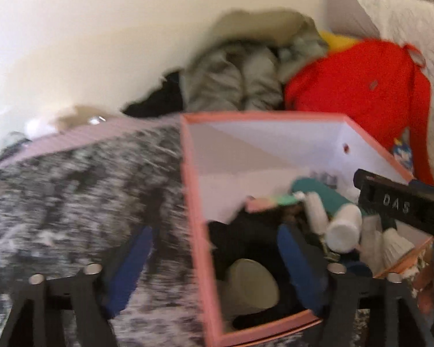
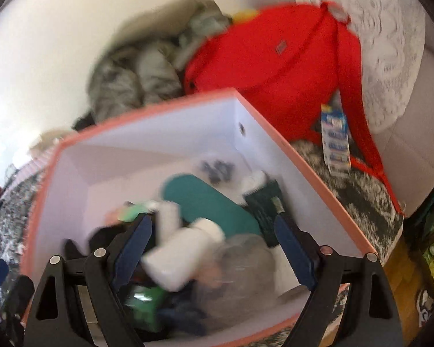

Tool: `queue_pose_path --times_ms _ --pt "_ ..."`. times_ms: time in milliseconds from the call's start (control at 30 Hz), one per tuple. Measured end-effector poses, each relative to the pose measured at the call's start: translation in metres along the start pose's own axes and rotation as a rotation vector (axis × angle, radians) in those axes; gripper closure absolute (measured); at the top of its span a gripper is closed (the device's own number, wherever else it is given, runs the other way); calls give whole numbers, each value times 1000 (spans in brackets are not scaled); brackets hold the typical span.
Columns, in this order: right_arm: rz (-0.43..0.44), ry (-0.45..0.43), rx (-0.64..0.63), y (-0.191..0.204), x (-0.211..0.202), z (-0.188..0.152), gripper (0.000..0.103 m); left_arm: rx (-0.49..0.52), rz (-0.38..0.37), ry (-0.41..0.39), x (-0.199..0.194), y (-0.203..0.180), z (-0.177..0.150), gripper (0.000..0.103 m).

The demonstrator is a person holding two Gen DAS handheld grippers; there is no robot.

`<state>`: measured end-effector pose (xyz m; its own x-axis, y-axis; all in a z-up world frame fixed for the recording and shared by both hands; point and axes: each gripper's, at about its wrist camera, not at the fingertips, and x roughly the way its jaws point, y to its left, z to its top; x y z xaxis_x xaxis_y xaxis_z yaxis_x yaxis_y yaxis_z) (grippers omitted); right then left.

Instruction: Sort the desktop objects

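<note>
A pink-rimmed box (image 1: 194, 202) with white inner walls (image 2: 165, 133) stands on a speckled grey cover (image 1: 72, 196). Inside lie a teal tube (image 2: 205, 199), a blurred white bottle (image 2: 182, 257), a dark green item (image 2: 264, 206), clear plastic (image 2: 241, 263) and a beige round thing (image 1: 248, 286). My right gripper (image 2: 214, 248) is open above the box's contents, and the white bottle shows between its blue pads (image 2: 133, 251) without being held. My left gripper (image 1: 214, 260) is open astride the box's left wall. The right gripper's black body (image 1: 405, 205) reaches in over the box's right side.
A red backpack (image 2: 269, 60) and a crumpled grey jacket (image 1: 231, 81) lie behind the box against a white wall. A blue-and-white packet (image 2: 335, 138) rests by the backpack's strap. White lace fabric (image 2: 387, 57) hangs at the right.
</note>
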<state>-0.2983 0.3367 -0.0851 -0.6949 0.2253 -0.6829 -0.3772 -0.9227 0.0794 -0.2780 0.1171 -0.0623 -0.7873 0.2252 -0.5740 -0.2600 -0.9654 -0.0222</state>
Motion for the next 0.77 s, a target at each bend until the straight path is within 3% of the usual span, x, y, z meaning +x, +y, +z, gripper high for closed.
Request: queue_pose_path --times_ms 133,333,500,567,700,767 --pt "30 -107 -44 34 -37 -9 12 -57 50 -62 -34 32 5 2" --pt "80 -238 -119 91 -82 -31 9 -118 205 -154 -76 92 1 1" --pt "138 -262 -209 149 -95 -48 8 -130 341 -195 -92 128 -10 1" --pt "159 -266 -245 171 -98 -55 8 -133 368 -200 -95 144 -17 1" --pt "205 -253 -308 214 -97 -71 8 -169 353 -174 -96 176 -31 1" --pt "232 -235 -330 232 -94 -78 8 -156 407 -193 -96 186 -38 1"
